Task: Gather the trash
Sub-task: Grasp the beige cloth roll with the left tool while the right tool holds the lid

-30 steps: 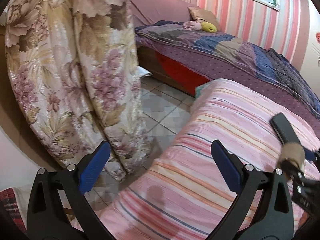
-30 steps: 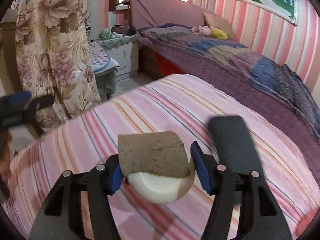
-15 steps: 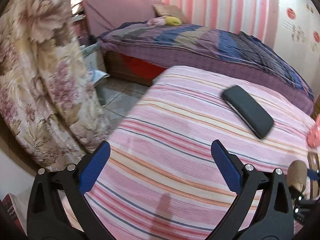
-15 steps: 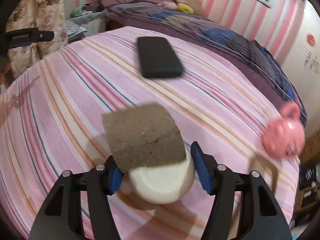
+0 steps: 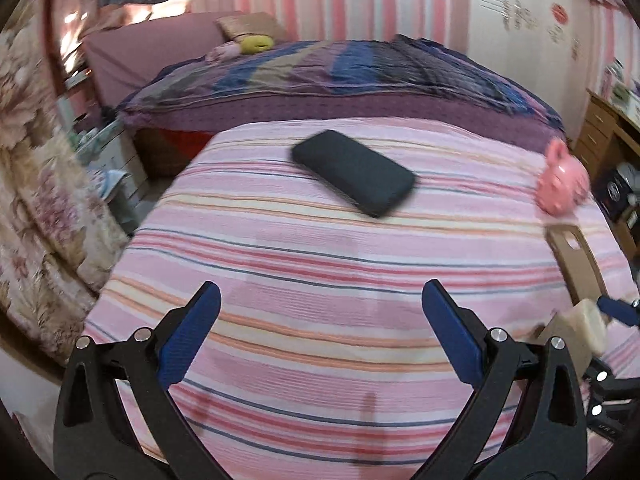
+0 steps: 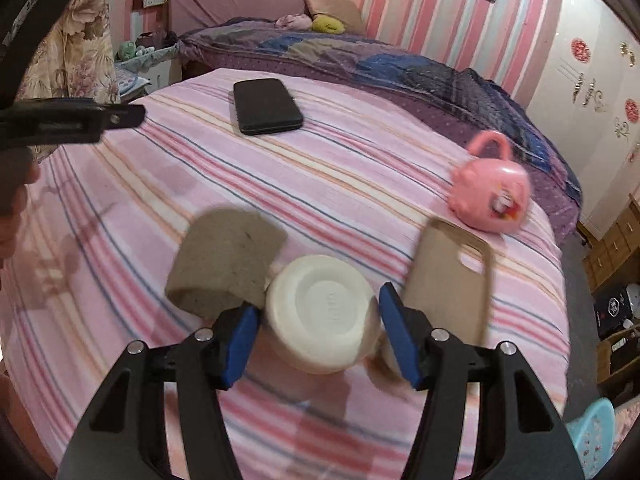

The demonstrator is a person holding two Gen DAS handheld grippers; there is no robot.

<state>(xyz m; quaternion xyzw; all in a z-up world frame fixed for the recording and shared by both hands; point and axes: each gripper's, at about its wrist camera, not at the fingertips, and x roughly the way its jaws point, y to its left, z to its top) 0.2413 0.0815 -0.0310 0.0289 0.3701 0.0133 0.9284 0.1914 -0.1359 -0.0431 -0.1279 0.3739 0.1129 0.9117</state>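
Note:
My right gripper point(image 6: 318, 316) has a white paper cup point(image 6: 322, 312) between its blue pads, and the jaws are closing on it. The cup's bottom faces the camera. A brown cardboard sleeve point(image 6: 228, 260) sticks out to the cup's left. The same cup point(image 5: 578, 330) shows at the right edge of the left wrist view. My left gripper point(image 5: 320, 300) is open and holds nothing, hovering over the pink striped bedspread point(image 5: 320, 248). A tan phone case point(image 6: 452, 280) lies flat just beyond the right gripper's right finger.
A black phone-like slab point(image 6: 266, 106) lies further back on the bedspread. A pink toy purse point(image 6: 490, 188) sits near the right edge. Beyond is a purple-covered bed point(image 5: 340, 72). A floral curtain point(image 5: 36, 184) hangs at the left, and wooden drawers point(image 5: 604, 136) stand at the right.
Both views have swung right across the striped bedspread, bringing the pink purse and tan case into view. The cup has tipped bottom-forward, and the sleeve now hangs to its left.

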